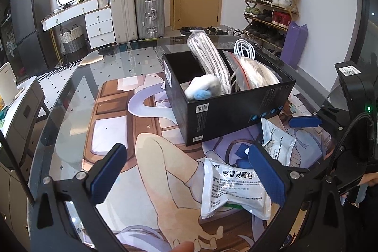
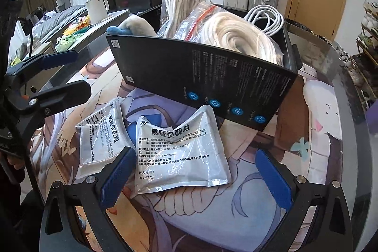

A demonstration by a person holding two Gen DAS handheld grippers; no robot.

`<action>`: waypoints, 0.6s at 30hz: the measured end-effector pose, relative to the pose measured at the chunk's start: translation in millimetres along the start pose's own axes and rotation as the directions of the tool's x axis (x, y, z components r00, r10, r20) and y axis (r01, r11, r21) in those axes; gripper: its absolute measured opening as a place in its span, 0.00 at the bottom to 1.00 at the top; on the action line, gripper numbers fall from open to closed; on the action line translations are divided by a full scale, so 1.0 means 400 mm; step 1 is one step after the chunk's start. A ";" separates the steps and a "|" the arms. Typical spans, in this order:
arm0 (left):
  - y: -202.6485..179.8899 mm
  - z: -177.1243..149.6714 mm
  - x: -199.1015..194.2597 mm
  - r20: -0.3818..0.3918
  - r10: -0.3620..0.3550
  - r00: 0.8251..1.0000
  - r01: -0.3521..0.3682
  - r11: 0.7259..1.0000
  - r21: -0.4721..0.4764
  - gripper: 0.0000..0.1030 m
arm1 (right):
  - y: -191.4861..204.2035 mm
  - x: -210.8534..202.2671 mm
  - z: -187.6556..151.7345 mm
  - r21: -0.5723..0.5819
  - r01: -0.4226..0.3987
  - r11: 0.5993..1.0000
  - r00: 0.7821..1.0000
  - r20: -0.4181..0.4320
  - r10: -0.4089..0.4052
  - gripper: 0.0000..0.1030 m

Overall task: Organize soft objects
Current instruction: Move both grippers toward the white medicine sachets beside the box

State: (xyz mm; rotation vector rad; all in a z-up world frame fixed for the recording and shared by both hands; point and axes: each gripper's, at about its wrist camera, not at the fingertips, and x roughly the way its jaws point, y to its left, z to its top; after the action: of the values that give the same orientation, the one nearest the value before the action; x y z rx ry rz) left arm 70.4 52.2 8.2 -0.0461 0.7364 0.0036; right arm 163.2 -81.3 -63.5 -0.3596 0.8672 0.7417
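Though crinkled, glossy pouches [image 2: 182,150] beside box [image 2: 212,82]

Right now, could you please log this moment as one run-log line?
left: open, empty | right: open, over near sachet | second sachet: on mat | box: holds rope bags, cable, plush

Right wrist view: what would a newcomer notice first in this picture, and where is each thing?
First, the black box at the centre of the table, crammed with bagged white rope, a white cable and a white-and-blue plush toy. Next, two silver medicine sachets lying flat on the printed mat in front of it, with the open right gripper over the nearer one.
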 end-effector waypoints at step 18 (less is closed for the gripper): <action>0.003 -0.004 0.005 -0.014 -0.009 1.000 0.009 1.000 -0.006 1.00 | -0.032 0.010 0.000 0.019 0.047 0.999 0.999 -0.023 -0.046 0.99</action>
State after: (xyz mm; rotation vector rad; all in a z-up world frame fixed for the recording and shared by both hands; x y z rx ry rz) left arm 70.8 53.3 5.8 -0.0546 0.7504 -0.0033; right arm 174.1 -88.7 -66.7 -0.3704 0.8841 0.6869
